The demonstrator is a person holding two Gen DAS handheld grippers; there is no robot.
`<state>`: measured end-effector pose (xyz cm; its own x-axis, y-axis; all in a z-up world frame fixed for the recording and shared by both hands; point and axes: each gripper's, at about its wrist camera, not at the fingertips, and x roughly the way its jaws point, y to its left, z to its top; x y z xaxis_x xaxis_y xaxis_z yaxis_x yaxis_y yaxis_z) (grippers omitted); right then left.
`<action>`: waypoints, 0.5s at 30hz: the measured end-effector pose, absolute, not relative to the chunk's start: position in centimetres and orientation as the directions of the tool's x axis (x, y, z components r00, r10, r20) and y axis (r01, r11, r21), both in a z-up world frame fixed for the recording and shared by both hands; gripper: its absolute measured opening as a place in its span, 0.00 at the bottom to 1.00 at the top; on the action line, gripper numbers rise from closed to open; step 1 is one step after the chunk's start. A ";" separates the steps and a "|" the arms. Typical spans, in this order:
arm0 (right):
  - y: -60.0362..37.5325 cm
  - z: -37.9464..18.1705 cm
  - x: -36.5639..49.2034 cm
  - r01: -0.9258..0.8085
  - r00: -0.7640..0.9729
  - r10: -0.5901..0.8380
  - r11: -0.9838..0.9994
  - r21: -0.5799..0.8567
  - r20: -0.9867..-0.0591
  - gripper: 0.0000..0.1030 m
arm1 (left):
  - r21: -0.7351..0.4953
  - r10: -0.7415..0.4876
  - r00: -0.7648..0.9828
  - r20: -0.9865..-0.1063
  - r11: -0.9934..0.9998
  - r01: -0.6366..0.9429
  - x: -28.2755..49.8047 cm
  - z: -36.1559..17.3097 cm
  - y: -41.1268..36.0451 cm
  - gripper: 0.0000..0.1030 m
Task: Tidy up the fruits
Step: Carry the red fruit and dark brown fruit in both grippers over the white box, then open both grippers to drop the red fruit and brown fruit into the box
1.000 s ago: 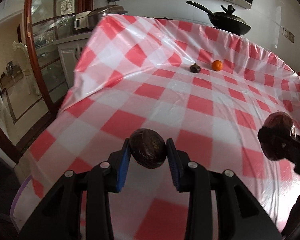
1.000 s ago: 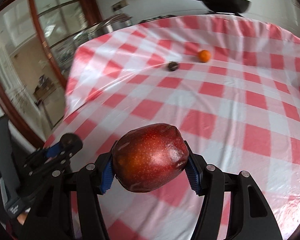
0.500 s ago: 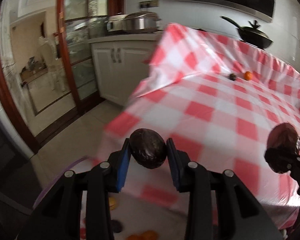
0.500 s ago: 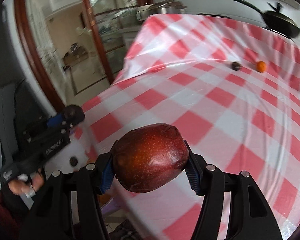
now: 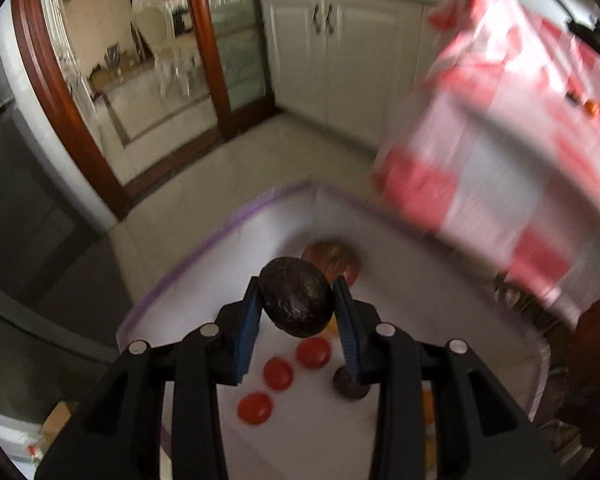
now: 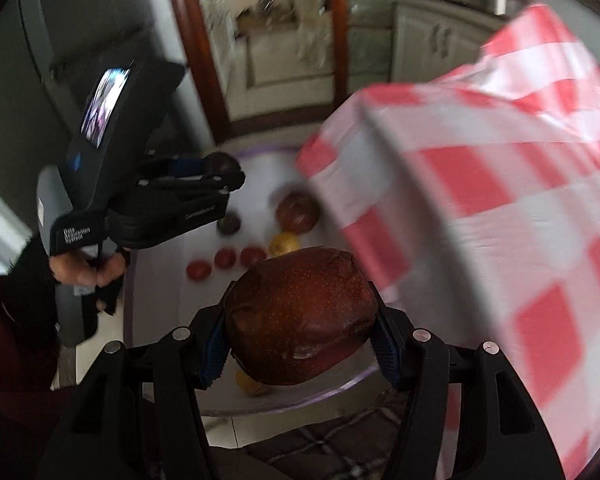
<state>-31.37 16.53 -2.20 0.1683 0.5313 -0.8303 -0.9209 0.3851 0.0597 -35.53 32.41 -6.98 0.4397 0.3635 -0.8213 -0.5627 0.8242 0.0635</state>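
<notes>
Both grippers have swung off the desk (image 5: 500, 128) within the last second and now hang over a white bin (image 5: 220, 240) on the floor. Left gripper (image 5: 296, 312) is clamped on a dark fruit (image 5: 296, 300), right gripper (image 6: 300, 344) on an apple (image 6: 300, 320); dropping them in looks next.

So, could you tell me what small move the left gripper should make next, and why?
Probably lower the left gripper toward a bare patch of the white tray before opening. It is shut on the dark fruit above the tray, where three red fruits and another dark one already lie.
</notes>
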 end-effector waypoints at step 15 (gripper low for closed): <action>25.7 -13.7 -30.4 -0.943 0.124 0.219 0.330 -0.046 -0.968 0.58 | 0.127 0.256 0.185 -0.949 0.845 -0.520 -39.2 -15.9 32.6 0.35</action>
<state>-30.44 25.72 -13.70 0.1240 0.2188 -0.9679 -0.9430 0.3295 -0.0463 -39.17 32.61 -15.88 0.1846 0.2562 -0.9488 -0.5195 0.8450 0.1271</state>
